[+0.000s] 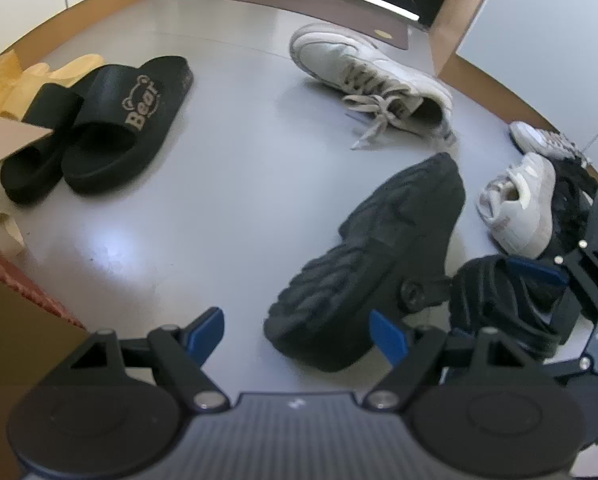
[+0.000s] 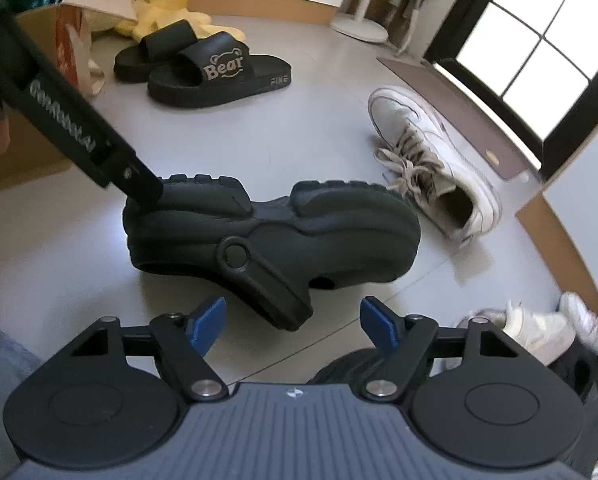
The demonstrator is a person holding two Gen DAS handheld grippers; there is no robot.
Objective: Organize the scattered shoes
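Observation:
A black clog (image 1: 379, 248) lies on its side on the grey floor, its ribbed sole turned toward the left wrist view. My left gripper (image 1: 297, 334) is open around its heel end: the right pad sits at the heel's edge and the left pad is apart from it. In the right wrist view, one of the left gripper's fingers (image 2: 139, 180) reaches the sole at the heel of this clog (image 2: 275, 236). My right gripper (image 2: 294, 325) is open just short of the clog's strap, with nothing pressed between its pads. A second black clog (image 1: 499, 304) lies under it.
A pair of black "Bear" slides (image 1: 99, 128) (image 2: 203, 68) stands side by side at the far left. One white sneaker (image 1: 371, 76) (image 2: 431, 160) lies beyond the clog; more white sneakers (image 1: 519, 204) sit on the right. A cardboard box (image 1: 19, 360), yellow cloth (image 2: 155, 4) and a doormat (image 2: 459, 108) border the floor.

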